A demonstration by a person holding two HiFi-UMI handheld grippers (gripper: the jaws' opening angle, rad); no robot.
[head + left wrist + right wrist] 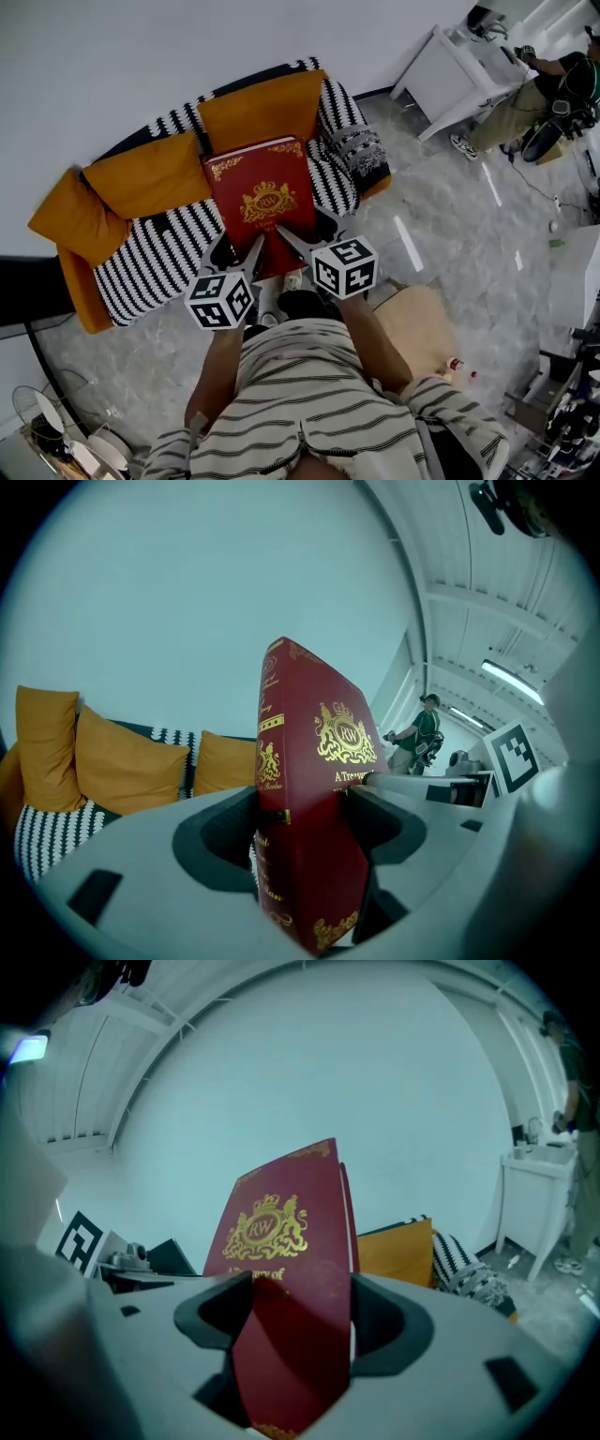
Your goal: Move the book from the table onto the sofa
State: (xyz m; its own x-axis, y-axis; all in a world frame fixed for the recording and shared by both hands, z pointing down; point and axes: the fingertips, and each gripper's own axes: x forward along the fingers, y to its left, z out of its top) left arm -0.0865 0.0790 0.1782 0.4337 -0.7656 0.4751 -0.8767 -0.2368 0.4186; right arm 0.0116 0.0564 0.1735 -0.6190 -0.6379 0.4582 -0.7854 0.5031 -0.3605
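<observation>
A large red book with a gold crest is held in the air over the black-and-white striped sofa. My left gripper is shut on the book's near left corner, and my right gripper is shut on its near right edge. In the left gripper view the red book stands between the jaws with its spine showing. In the right gripper view the same book fills the gap between the jaws, cover facing the camera. No table shows in the head view.
Orange cushions line the sofa's back, and a patterned throw lies at its right end. A white cabinet stands at the back right, with a person beside it. A beige stool stands near my right side.
</observation>
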